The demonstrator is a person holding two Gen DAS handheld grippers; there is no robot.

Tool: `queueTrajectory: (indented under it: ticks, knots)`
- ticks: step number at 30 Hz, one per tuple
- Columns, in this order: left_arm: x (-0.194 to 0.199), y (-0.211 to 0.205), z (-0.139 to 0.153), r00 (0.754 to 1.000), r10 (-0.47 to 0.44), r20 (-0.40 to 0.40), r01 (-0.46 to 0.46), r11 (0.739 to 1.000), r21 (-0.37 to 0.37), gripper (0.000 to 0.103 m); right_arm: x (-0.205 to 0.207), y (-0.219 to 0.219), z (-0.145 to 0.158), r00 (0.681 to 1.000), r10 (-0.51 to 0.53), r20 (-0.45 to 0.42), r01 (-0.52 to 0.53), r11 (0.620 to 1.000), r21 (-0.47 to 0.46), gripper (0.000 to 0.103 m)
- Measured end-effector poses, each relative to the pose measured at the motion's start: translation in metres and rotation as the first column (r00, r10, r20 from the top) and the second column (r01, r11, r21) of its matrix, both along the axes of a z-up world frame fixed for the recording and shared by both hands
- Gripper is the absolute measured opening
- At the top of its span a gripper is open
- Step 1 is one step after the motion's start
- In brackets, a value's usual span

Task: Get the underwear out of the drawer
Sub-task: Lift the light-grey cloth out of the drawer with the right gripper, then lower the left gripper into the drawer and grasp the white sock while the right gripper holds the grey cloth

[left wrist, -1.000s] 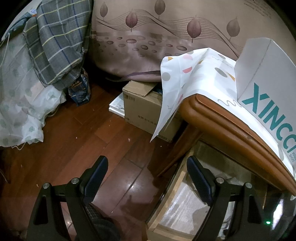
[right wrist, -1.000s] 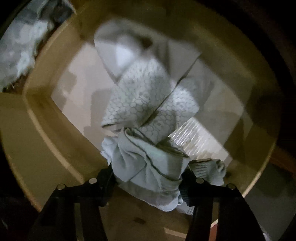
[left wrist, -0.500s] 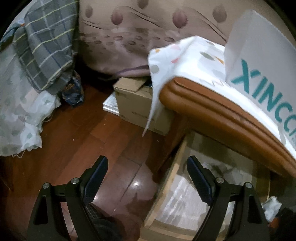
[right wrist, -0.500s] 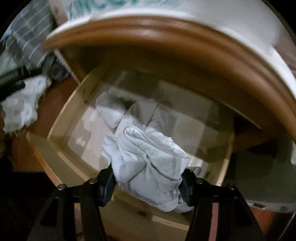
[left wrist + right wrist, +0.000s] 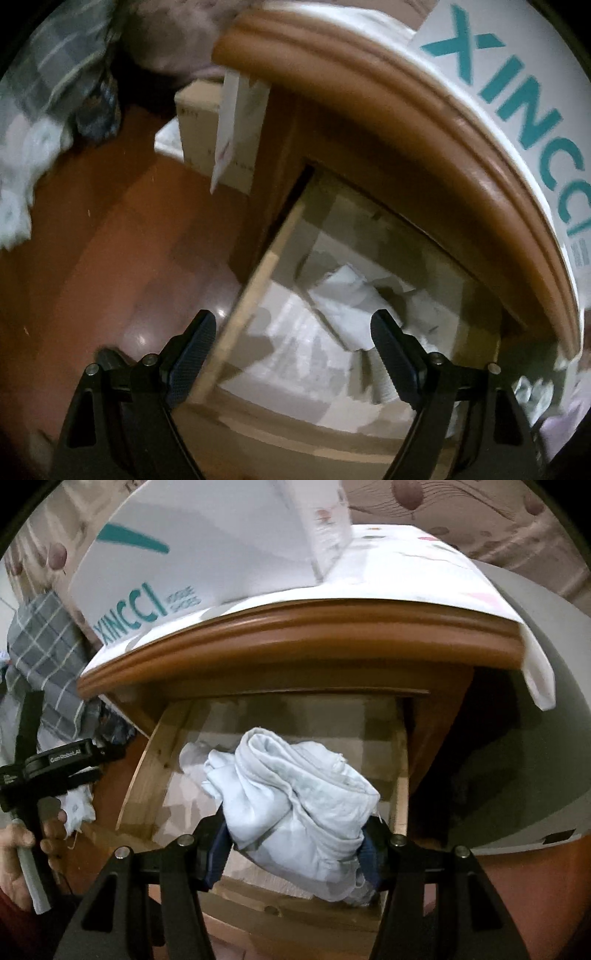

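My right gripper point(image 5: 295, 834) is shut on a crumpled pale grey underwear bundle point(image 5: 295, 805), held above the open wooden drawer point(image 5: 144, 771) of a brown nightstand. More pale cloth point(image 5: 192, 753) lies on the drawer floor behind it. My left gripper point(image 5: 291, 325) hovers over the drawer's left wall point(image 5: 266, 273), pointing steeply down. Its jaws are closing slightly but stand wide, with nothing between them. White cloth point(image 5: 347, 295) shows in the drawer below it. A hand point(image 5: 18, 849) holds the left gripper's handle at the left edge of the right wrist view.
A white box with teal XINCCI lettering point(image 5: 184, 554) sits on a patterned cloth over the nightstand top point(image 5: 406, 110). A cardboard box point(image 5: 199, 125) stands on the red-brown wooden floor point(image 5: 110, 240) to the left. Plaid fabric point(image 5: 48, 646) hangs at far left.
My right gripper has risen and drawn back with the bundle, from inside the drawer to above its front. My left gripper has swung from the floor to over the drawer, tilting down.
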State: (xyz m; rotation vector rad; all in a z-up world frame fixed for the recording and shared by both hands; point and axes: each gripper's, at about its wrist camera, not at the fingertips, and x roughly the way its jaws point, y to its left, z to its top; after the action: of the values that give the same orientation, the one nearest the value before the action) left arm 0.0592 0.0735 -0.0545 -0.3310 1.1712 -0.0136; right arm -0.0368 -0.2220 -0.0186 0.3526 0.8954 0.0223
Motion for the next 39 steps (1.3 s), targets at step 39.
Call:
queueTrajectory:
  ticks: [39]
  knots:
    - [0.028, -0.050, -0.103, 0.830, 0.459, -0.317, -0.531, 0.823, -0.200, 0.072, -0.012, -0.056, 0.020, 0.995, -0.067, 0.077, 0.048, 0.973, 0.225, 0.058]
